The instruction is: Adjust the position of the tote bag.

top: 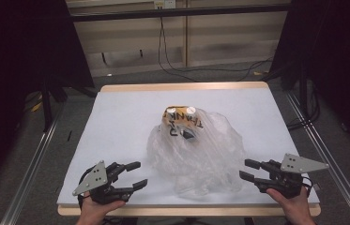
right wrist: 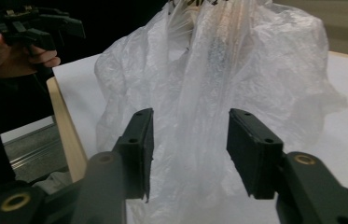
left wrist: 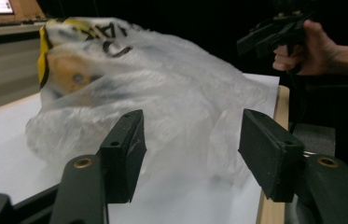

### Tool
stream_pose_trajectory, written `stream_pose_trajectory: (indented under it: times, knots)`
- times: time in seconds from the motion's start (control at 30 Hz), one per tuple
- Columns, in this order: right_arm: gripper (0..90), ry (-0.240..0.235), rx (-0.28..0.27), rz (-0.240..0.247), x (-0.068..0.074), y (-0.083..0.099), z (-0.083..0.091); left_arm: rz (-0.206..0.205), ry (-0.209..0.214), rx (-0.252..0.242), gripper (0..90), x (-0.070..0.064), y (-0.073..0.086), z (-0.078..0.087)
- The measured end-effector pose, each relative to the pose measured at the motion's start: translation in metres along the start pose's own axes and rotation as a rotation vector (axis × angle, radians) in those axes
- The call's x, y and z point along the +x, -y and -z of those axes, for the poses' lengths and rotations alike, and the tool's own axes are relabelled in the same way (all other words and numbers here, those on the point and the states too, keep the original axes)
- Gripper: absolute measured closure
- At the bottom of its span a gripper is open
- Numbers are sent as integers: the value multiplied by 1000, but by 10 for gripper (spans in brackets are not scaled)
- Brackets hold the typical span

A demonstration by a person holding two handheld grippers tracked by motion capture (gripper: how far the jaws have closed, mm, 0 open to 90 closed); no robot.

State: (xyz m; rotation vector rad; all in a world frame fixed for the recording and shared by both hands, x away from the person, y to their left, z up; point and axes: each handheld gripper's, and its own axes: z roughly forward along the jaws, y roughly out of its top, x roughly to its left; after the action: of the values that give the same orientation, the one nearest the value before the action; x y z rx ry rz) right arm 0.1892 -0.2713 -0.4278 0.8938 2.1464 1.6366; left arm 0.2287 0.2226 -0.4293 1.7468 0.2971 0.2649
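Your crumpled translucent plastic bag point(top: 196, 152) will handle as thin, soft film: light in itself, slippery, prone to slide between flat pads and to tear if you pull it hard; the weight, such as it is, probably sits with the yellow and tan packet point(top: 175, 117) inside it at the far end, so expect the bag to sag and swing from wherever you lift it. Take hold where the film gathers into folds, near the bunched upper part beside the black lettering point(top: 190, 123), not on a single flat sheet; pinching a bundle of layers should give the pads something to bite.

The bag lies at the middle of the white table top point(top: 121, 122), which has a pale wooden edge; it is cloudy, wrinkled all over and heaped into a low mound, with a dark patch showing through near its top; what that patch is you cannot tell from here.

Your left gripper point(top: 135, 176) rests near the table's front edge, left of the bag and clear of it, its jaws spread wide and holding nothing; your right gripper point(top: 248, 169) sits to the bag's right, likewise released and empty, its tips just beside the film.
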Motion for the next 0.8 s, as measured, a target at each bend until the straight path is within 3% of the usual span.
stream_pose_trajectory:
  times: [0.1,0.17,0.2,0.27,0.3,0.4,0.57,0.7,0.73,0.8]
  knots:
    - [560,-9,11,3,3,-1,-1,-1,17,0,418,-4,-3,-4]
    - [584,-20,41,26,8,-2,-4,24,57,1,440,-5,-4,-10]
    - [584,-20,41,26,8,-2,-4,24,57,1,440,-5,-4,-10]
    - [623,-43,65,37,11,-3,-8,-5,69,32,459,-7,-6,-17]
    - [626,-51,68,37,12,-2,-9,7,74,22,465,-8,-6,-20]
    - [648,-55,81,37,13,-2,-12,-16,83,47,478,-8,-7,-25]
    - [634,-70,122,39,17,-4,-19,-20,108,64,517,-9,-10,-43]
    - [646,-72,163,65,26,-3,-19,-60,184,91,549,-13,-18,-69]
    - [646,-72,163,65,26,-3,-19,-60,184,91,561,-13,-18,-69]
    - [728,-68,167,72,26,3,-19,-85,234,121,626,-21,-21,-88]
